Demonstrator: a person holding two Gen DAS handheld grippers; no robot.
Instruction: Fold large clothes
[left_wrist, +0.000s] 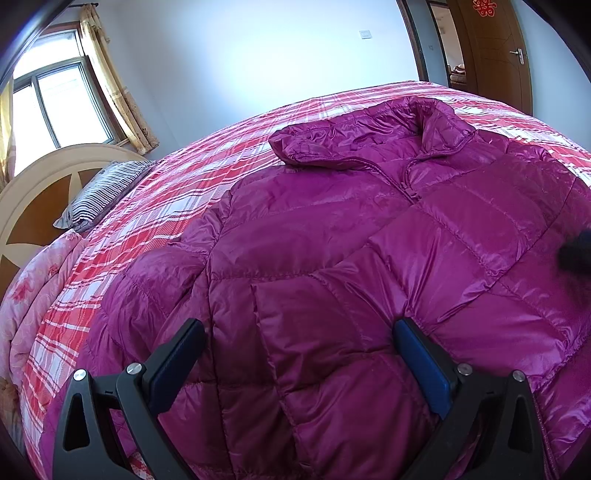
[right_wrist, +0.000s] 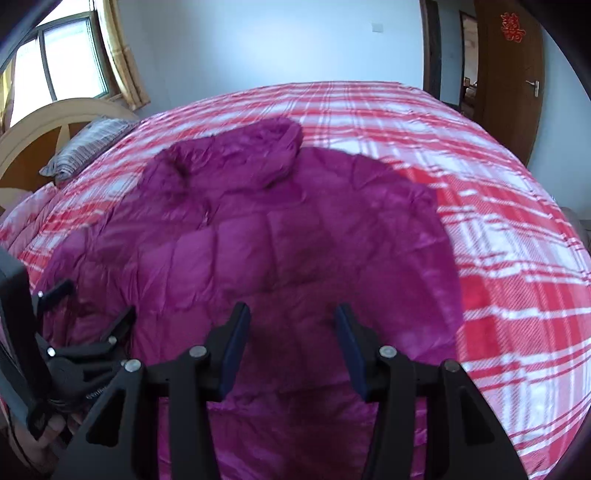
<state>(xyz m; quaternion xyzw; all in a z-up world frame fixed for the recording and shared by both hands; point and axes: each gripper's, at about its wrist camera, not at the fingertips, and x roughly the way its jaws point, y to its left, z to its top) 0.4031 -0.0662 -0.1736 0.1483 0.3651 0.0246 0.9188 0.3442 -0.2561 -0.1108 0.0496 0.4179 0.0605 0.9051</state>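
Observation:
A magenta quilted down jacket (left_wrist: 332, 240) lies front up on the bed, zip closed, with its collar (left_wrist: 436, 133) toward the far side. My left gripper (left_wrist: 299, 325) hovers just over the jacket's lower left part, jaws wide open with nothing pinched between them. In the blurred right wrist view the jacket (right_wrist: 258, 229) fills the middle. My right gripper (right_wrist: 291, 310) stands open above its lower hem, pads apart and off the fabric. The left gripper (right_wrist: 98, 299) shows at that view's left edge, held by a hand (right_wrist: 48, 435). A dark blur (left_wrist: 576, 251) shows at the left wrist view's right edge.
The bed is covered by a red and white plaid sheet (right_wrist: 498, 221). A striped pillow (left_wrist: 107, 192) and a pink floral quilt (left_wrist: 33, 295) lie by the rounded headboard (left_wrist: 40, 192) at left. A window (left_wrist: 55, 107) is behind it and a brown door (left_wrist: 498, 55) stands at far right.

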